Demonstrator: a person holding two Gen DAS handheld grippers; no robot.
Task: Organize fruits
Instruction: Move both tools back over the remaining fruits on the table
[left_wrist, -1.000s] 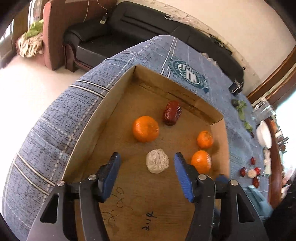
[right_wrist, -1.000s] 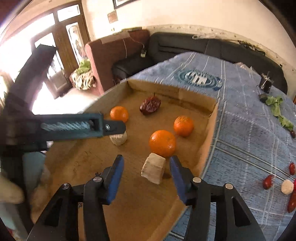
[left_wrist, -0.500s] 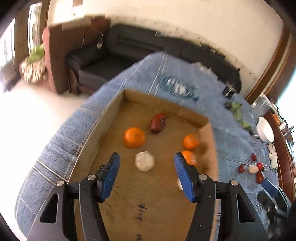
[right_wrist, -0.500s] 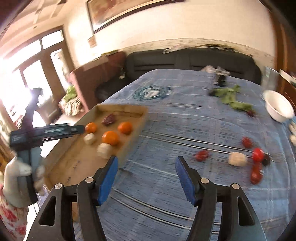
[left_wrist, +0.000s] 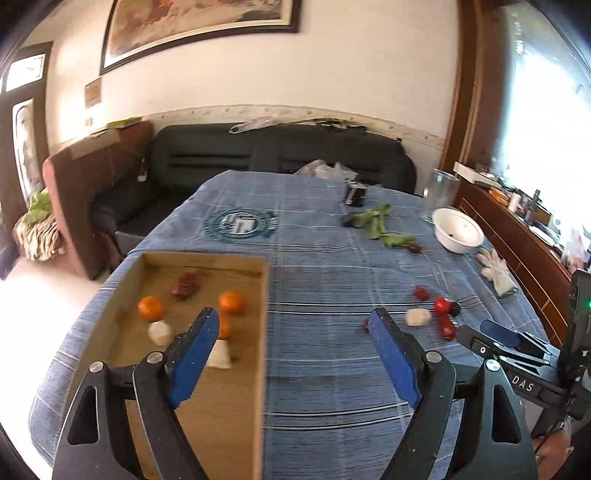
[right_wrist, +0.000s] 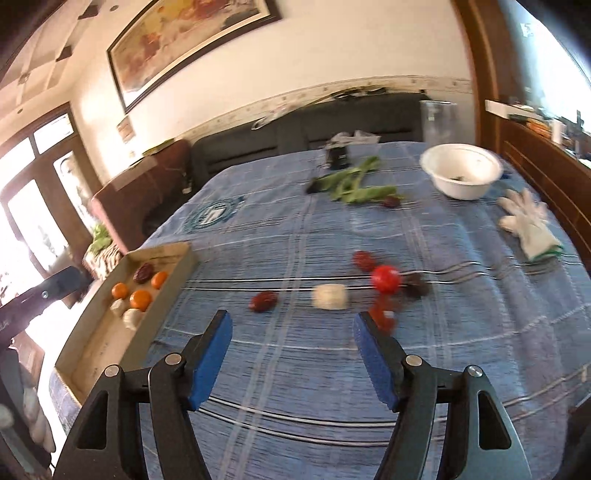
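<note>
Both tongs, left (left_wrist: 293, 336) and right (right_wrist: 291, 338), swung off the cardboard tray (left_wrist: 264, 332), blue pads just widened, empty.

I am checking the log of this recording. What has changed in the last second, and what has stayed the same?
Both grippers pulled back from the cardboard tray and swung toward the loose fruit on the blue cloth. The left gripper and right gripper have just been opening, with nothing between their jaws. The pale pieces they framed earlier lie free in the tray. The oranges did not shift.
</note>
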